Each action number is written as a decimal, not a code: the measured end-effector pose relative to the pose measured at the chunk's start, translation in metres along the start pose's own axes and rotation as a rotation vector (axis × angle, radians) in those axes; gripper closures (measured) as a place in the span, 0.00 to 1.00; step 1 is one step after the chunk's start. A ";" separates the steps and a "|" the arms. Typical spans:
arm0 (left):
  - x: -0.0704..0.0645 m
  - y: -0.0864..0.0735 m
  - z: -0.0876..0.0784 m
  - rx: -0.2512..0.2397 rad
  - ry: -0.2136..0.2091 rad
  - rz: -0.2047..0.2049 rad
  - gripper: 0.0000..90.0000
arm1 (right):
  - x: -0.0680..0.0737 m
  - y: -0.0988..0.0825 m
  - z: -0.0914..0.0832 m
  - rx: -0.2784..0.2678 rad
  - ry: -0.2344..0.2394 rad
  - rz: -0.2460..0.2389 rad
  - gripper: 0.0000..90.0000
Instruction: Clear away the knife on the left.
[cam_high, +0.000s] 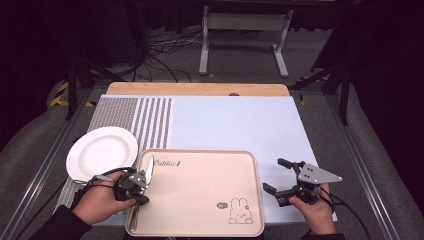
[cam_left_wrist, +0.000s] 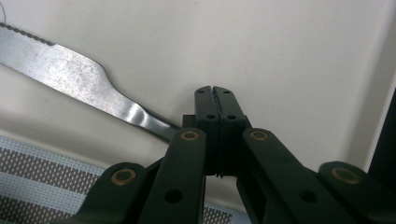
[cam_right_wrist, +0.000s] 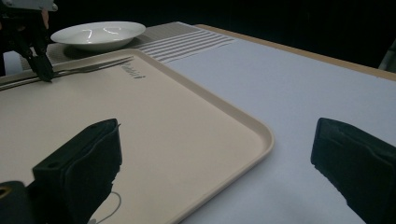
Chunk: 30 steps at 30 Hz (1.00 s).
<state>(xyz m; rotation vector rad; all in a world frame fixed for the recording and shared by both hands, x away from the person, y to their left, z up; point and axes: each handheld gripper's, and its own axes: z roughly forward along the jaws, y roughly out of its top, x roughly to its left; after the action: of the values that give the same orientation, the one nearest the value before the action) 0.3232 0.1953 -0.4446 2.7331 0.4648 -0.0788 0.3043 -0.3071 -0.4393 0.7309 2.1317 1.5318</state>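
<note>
Brushed metal knife (cam_left_wrist: 79, 86), matt plastic tray (cam_high: 200, 197)

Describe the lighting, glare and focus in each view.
High view: the beige plastic tray is evenly lit, the surrounding floor falls dark. Left gripper view: glare streaks the steel table knife, and the near black jaws blur. Right gripper view: highlights glint on the white ceramic plate, foreground jaws are soft, background black.

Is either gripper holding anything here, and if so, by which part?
The left gripper is shut on the knife, gripping its handle end over the tray. The right gripper is open and holds nothing.
</note>
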 end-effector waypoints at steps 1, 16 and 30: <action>0.000 -0.001 0.000 0.003 0.000 -0.006 1.00 | 0.000 0.000 0.000 0.001 0.000 0.000 0.03; 0.001 0.004 -0.014 -0.058 0.032 -0.019 0.88 | 0.000 -0.001 0.000 0.005 -0.005 0.000 0.03; 0.000 -0.009 -0.034 -0.265 0.128 -0.074 0.22 | 0.000 -0.001 0.001 0.005 -0.004 0.000 0.03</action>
<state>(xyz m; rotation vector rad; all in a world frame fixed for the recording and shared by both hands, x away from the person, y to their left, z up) 0.3204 0.2153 -0.4165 2.4698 0.5690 0.1304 0.3043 -0.3068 -0.4408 0.7353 2.1334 1.5251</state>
